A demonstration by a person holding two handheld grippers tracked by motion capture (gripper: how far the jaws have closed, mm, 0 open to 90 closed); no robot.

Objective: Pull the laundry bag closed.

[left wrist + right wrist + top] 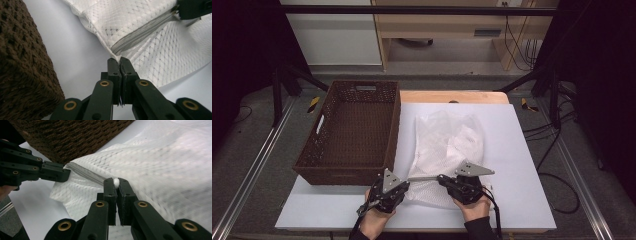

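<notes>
Now the white worktop (522,165) carries a brown woven basket (349,132) up and left of both claws. Just ahead of them lies a white mesh laundry bag (447,145), its grey zipper (140,33) stretched between them. The left claw (119,60) is clamped on the zipper's end corner; the right claw (116,181) pinches the small white zipper pull (116,181).
</notes>
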